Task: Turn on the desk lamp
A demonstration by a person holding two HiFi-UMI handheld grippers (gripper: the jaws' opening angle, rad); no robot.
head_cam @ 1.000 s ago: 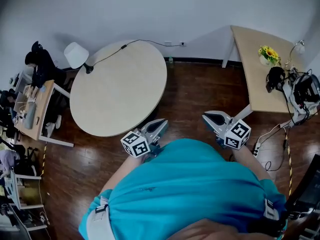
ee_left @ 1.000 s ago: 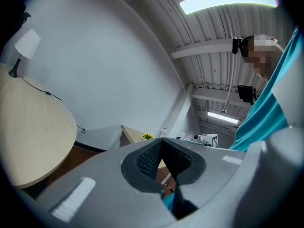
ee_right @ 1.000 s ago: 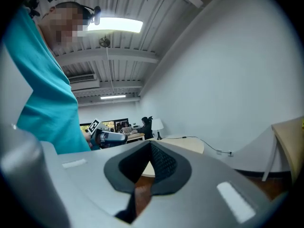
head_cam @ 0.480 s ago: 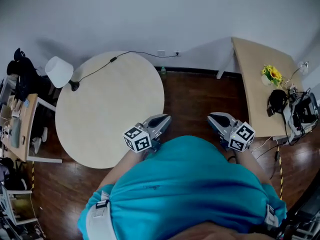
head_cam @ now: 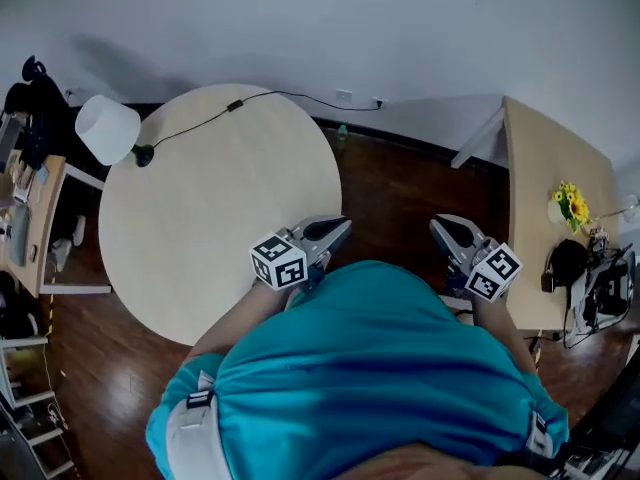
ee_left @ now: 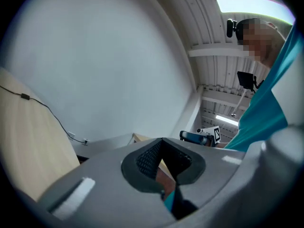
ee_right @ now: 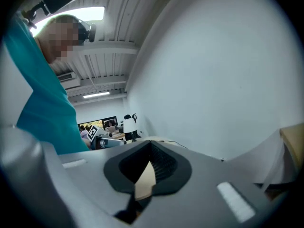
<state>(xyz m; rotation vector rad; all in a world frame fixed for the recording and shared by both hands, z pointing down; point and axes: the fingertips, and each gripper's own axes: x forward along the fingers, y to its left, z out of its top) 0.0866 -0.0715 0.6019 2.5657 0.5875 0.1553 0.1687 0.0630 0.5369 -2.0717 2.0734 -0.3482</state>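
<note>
The desk lamp [head_cam: 108, 128] with a white shade stands at the far left edge of the round wooden table [head_cam: 220, 208]. Its black cord [head_cam: 215, 116] crosses the tabletop to a wall outlet [head_cam: 345, 96]. Over the table's near right edge, my left gripper [head_cam: 338, 228] is shut and holds nothing. Off the table, over the floor, my right gripper [head_cam: 442, 224] is also shut and empty. Both are far from the lamp. In the left gripper view the jaws [ee_left: 162, 140] meet. In the right gripper view the shut jaws [ee_right: 151, 142] point toward the lamp [ee_right: 129, 125].
A rectangular wooden desk [head_cam: 545, 188] at the right carries yellow flowers [head_cam: 572, 206] and cabled gear. Another cluttered desk [head_cam: 25, 218] stands at the far left. Dark wood floor [head_cam: 395, 193] lies between the tables, and a white wall runs behind.
The head view has shifted, so the round table and lamp now lie lower and more central. Both grippers stay shut near the body, the left one now over the table's edge.
</note>
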